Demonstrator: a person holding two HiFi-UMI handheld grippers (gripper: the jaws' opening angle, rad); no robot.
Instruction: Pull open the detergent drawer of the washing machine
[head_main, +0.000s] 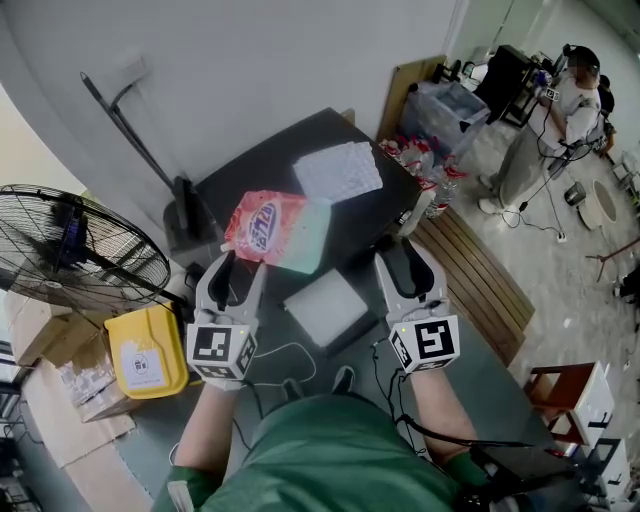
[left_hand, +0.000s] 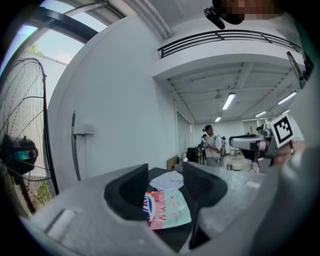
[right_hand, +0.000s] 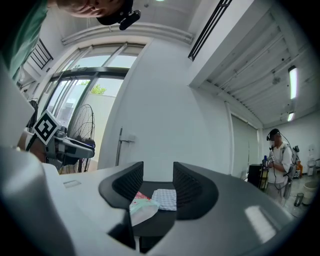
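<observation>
Green shirt (head_main: 330, 455) fills the bottom of the head view, with the left gripper (head_main: 243, 263) and right gripper (head_main: 400, 250) held out over the front of the dark washing machine (head_main: 250, 175). Between them, at lower centre, a pale rectangular panel (head_main: 327, 305) juts from the machine's front edge. It may be the detergent drawer, though I cannot tell, and neither gripper touches it. Only the head view shows that panel and the yellow container (head_main: 147, 350) at lower left. Each gripper view shows its own jaws released, apart with nothing between them, the left pair wider. Past the jaws, both gripper views show the detergent bag (left_hand: 167, 207) and checked cloth (left_hand: 167, 179) on the machine's top. The bag's print is readable only from the left gripper view.
</observation>
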